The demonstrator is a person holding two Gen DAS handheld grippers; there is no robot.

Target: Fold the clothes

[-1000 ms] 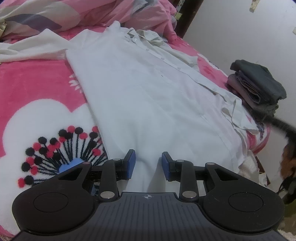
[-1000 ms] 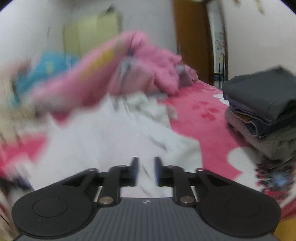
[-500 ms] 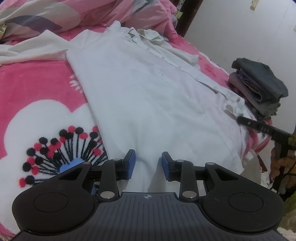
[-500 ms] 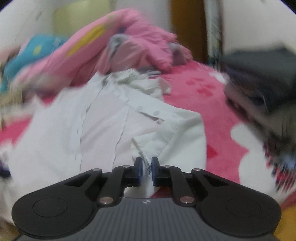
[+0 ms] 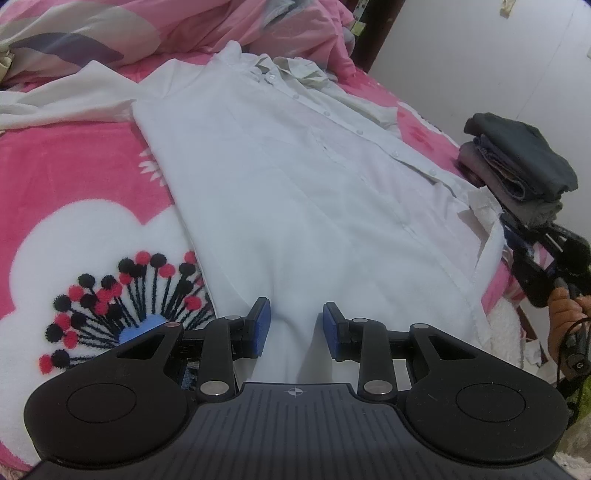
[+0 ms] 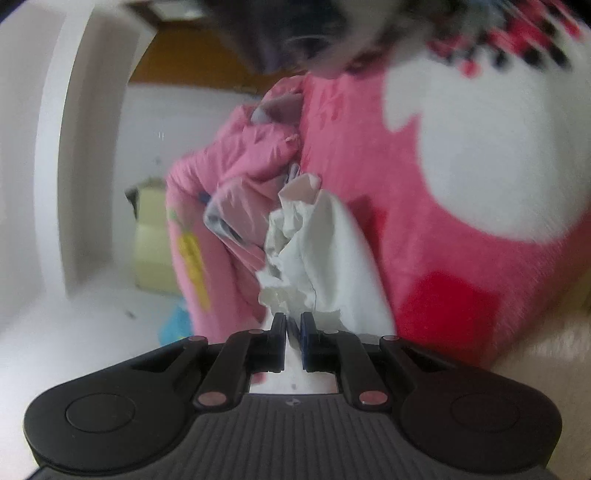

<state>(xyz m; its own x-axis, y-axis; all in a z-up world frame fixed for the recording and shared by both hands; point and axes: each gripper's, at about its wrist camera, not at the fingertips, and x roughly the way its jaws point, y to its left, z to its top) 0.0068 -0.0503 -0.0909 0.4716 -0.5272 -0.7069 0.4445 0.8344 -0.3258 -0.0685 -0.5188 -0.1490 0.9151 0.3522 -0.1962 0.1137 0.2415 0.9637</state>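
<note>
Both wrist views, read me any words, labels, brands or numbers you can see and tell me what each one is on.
"G": a small mark on the black handle in the person's hand, left wrist view; too small to be sure.
White shirt, pink blanket, folded clothes stack: no text.
Right wrist view: blurred, nothing readable.

The shirt (image 5: 295, 192) lies spread on the bed (image 5: 74, 177), running from 6 o'clock toward 12 o'clock, one sleeve (image 5: 74, 99) stretched toward 10 o'clock. A stack of folded clothes (image 5: 517, 166) sits on the bed at 3 o'clock, just beside the shirt. A heaped blanket (image 5: 147, 29) lies behind the collar at 12 o'clock.
</note>
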